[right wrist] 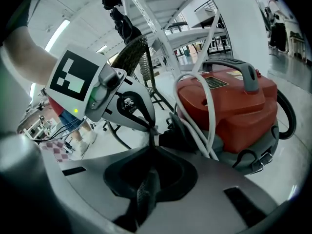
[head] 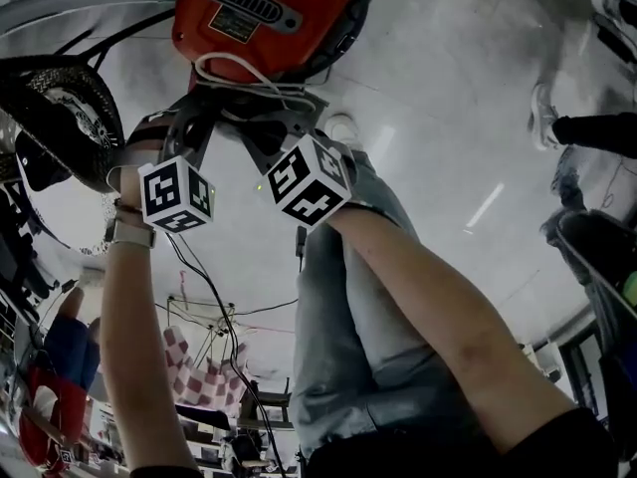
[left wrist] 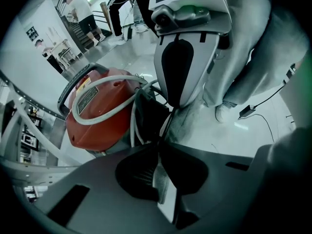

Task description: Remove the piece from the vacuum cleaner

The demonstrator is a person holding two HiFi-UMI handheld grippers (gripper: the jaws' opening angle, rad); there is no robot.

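**A:** Head view first: where is the vacuum cleaner?

**B:** The red vacuum cleaner [head: 264, 8] stands on the pale floor [head: 448, 118], with a white cord [head: 239, 68] looped over its near side. The left gripper [head: 212, 116] and the right gripper [head: 257, 135] both reach in just below it, tips close together.

**A:** And the left gripper view?

**B:** Its jaws are pressed together. Just past the tips sits the dark piece [left wrist: 145, 118], against the vacuum's side and behind the cord. The right gripper comes in from above, jaws also closed, nearly touching the left's tips.

**A:** Anything pinched?

**B:** A thin dark strand [right wrist: 155, 136] seems to run tip to tip, but I cannot tell whether either gripper clamps it.

**A:** Right gripper view?

**B:** Jaws together, the piece [right wrist: 178, 130] just ahead by the vacuum's base, and the left gripper's tip right above them
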